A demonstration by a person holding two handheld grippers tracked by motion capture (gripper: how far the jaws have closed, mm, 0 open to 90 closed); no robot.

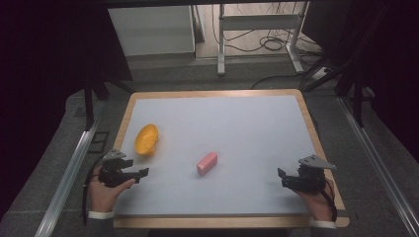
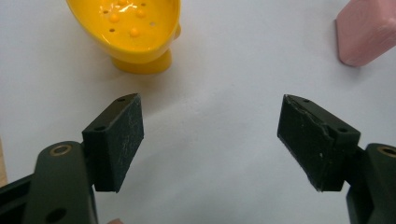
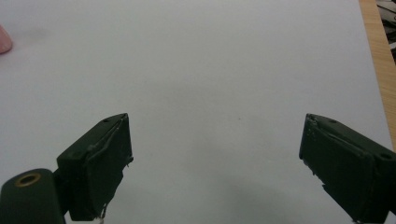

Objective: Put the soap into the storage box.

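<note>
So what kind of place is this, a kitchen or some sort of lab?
Probably a lab or recording workspace, not a kitchen. A white-topped table stands between dark curtains, loose cables trail over the floor by a metal stand behind it, and a person holds a left gripper and a right gripper over it.

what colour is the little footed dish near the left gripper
Yellow-orange dish; it shows best in the left gripper view.

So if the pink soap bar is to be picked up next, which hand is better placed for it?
Probably the left. The left gripper is open and closer to the pink soap bar, which shows just ahead of its jaws. The right gripper, also open, sits farther off near the table's right edge.
</note>
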